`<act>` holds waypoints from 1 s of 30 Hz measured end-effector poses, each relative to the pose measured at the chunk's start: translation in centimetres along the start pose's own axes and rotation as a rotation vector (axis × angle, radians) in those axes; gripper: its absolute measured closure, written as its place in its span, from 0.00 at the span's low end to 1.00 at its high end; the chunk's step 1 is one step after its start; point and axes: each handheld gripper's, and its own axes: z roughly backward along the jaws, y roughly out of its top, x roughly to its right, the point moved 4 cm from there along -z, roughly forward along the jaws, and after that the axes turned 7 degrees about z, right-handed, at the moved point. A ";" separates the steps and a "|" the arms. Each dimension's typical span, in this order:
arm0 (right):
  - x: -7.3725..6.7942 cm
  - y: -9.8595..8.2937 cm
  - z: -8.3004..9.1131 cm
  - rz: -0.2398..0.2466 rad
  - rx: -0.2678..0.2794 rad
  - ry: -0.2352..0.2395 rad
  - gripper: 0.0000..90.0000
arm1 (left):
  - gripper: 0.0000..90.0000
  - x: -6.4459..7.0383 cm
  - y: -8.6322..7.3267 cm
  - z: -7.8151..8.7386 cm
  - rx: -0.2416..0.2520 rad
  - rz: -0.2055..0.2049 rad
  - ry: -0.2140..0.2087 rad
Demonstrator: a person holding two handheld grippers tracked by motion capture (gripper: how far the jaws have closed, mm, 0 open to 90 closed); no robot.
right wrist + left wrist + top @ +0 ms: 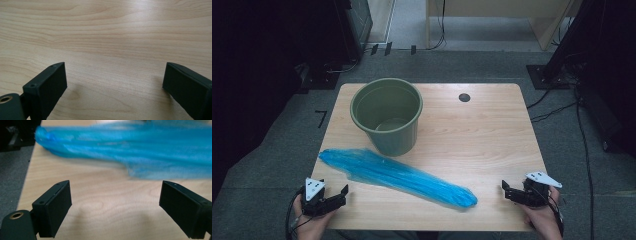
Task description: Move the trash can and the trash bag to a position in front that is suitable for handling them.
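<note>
Table: light wood, dark round hole near its far edge.
Bucket: green, upright, on the far left part of the table.
Bag: blue plastic, lying flat and stretched slantwise just in front of the bucket.
My left gripper: near left corner, jaws spread, nothing held, the bag just ahead.
My right gripper: near right corner, jaws spread over bare wood.

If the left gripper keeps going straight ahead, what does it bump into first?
Probably the blue plastic bag. The left gripper is open over bare table, and the bag lies right across its path ahead.
</note>
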 end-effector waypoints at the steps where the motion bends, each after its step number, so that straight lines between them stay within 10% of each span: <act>1: 0.0 0.1 0.0 0.007 0.003 -0.008 0.06 | 0.12 -0.1 0.6 0.3 0.029 0.038 -0.022; 9: -1.7 1.9 0.0 0.065 0.052 -0.022 0.08 | 0.16 0.9 4.6 -0.5 0.075 0.058 -0.033; 15: -4.0 5.3 -0.4 0.083 0.107 -0.035 0.32 | 0.21 2.3 8.6 -1.7 0.149 0.113 -0.029; 26: -10.7 12.5 -3.3 0.233 0.243 0.089 0.65 | 0.39 4.3 13.2 -4.3 0.197 0.175 -0.073; 30: -13.1 14.7 -5.0 0.205 0.255 0.130 0.74 | 0.51 4.4 14.5 -5.0 0.239 0.240 -0.093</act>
